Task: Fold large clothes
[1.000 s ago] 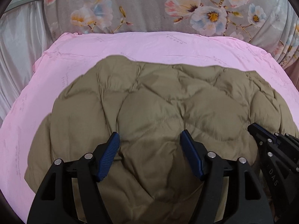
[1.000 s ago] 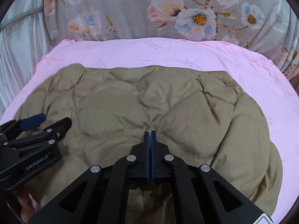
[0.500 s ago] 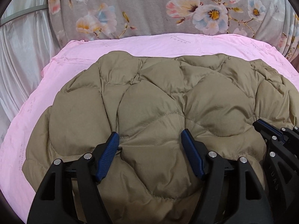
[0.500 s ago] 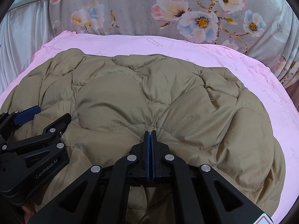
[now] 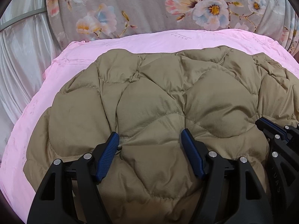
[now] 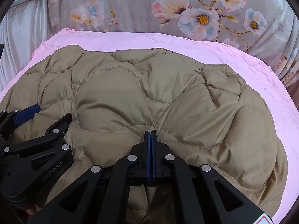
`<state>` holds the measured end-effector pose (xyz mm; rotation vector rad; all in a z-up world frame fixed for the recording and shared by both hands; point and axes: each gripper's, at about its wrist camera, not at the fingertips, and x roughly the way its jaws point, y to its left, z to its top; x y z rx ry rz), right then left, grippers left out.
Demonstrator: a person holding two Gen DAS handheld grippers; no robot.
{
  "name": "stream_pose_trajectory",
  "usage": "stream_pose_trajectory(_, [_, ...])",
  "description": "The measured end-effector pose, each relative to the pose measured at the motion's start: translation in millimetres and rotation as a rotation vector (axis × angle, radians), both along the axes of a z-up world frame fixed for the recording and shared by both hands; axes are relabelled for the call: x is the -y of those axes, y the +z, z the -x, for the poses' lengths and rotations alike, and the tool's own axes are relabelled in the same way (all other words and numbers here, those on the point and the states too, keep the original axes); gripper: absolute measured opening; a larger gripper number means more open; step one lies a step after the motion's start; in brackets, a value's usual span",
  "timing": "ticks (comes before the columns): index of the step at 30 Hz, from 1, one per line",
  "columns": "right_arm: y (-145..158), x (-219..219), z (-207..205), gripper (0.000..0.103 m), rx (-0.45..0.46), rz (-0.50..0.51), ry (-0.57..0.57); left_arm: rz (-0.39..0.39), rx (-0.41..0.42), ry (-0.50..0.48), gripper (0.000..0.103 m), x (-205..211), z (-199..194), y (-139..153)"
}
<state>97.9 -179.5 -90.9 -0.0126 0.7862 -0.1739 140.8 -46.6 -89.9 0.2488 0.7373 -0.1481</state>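
A large olive-brown quilted puffer jacket (image 5: 168,100) lies spread over a pink sheet (image 5: 37,102); it also fills the right wrist view (image 6: 149,97). My left gripper (image 5: 150,140) is open, its blue pads straddling a puffed section of the jacket near its front edge. My right gripper (image 6: 150,132) has its pads pressed together on a pinch of the jacket's fabric at a seam. It shows at the right edge of the left wrist view (image 5: 271,127). The left gripper shows at the left of the right wrist view (image 6: 50,114).
A grey floral cushion (image 5: 149,5) stands behind the pink sheet, also in the right wrist view (image 6: 168,9). Pale silky curtain fabric (image 5: 18,56) hangs at the left. The pink sheet's edge (image 6: 280,97) runs close beside the jacket on the right.
Both grippers have moved forward and lower over the jacket, so it looms larger and closer to the floral cushion. The left stays open and the right stays shut.
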Motion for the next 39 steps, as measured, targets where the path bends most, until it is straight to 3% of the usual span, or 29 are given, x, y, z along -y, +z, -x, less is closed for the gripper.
stream_pose_trajectory(5, [5, 0, 2, 0.002, -0.025, -0.019, -0.004, 0.061, -0.045, -0.008, 0.067, -15, 7, 11])
stream_pose_trajectory(10, [27, -3, 20, 0.002, -0.036, -0.187, 0.036, 0.135, -0.084, 0.044, 0.078, -58, 34, 31])
stream_pose_trajectory(14, [28, -14, 22, 0.003, -0.073, -0.321, 0.101, 0.198, -0.122, 0.132, 0.080, -110, 42, 39])
stream_pose_trajectory(17, [18, -19, 21, 0.003, -0.085, -0.323, 0.095, 0.282, -0.170, 0.209, 0.083, -147, 42, 37])
stream_pose_trajectory(20, [11, -23, 22, 0.003, -0.088, -0.318, 0.094, 0.417, -0.260, 0.283, 0.084, -182, 33, 22])
stream_pose_trajectory(24, [5, -18, 25, 0.003, -0.086, -0.362, 0.096, 0.550, -0.348, 0.310, 0.085, -193, 20, 2])
stream_pose_trajectory(32, [2, -15, 27, 0.003, -0.077, -0.377, 0.087, 0.515, -0.337, 0.269, 0.093, -163, -2, -2])
stream_pose_trajectory(34, [2, -17, 27, 0.003, -0.074, -0.362, 0.089, 0.500, -0.317, 0.265, 0.084, -158, -5, 2])
stream_pose_trajectory(35, [2, -18, 27, 0.003, -0.073, -0.358, 0.091, 0.494, -0.304, 0.257, 0.071, -157, -4, 4])
stream_pose_trajectory(36, [2, -17, 26, 0.002, -0.074, -0.357, 0.093, 0.484, -0.290, 0.247, 0.065, -156, -3, 10])
stream_pose_trajectory(38, [2, -17, 26, 0.002, -0.078, -0.358, 0.094, 0.462, -0.255, 0.223, 0.037, -155, 2, 21])
stream_pose_trajectory(39, [2, -16, 25, 0.002, -0.080, -0.360, 0.094, 0.459, -0.238, 0.197, 0.031, -154, 4, 30])
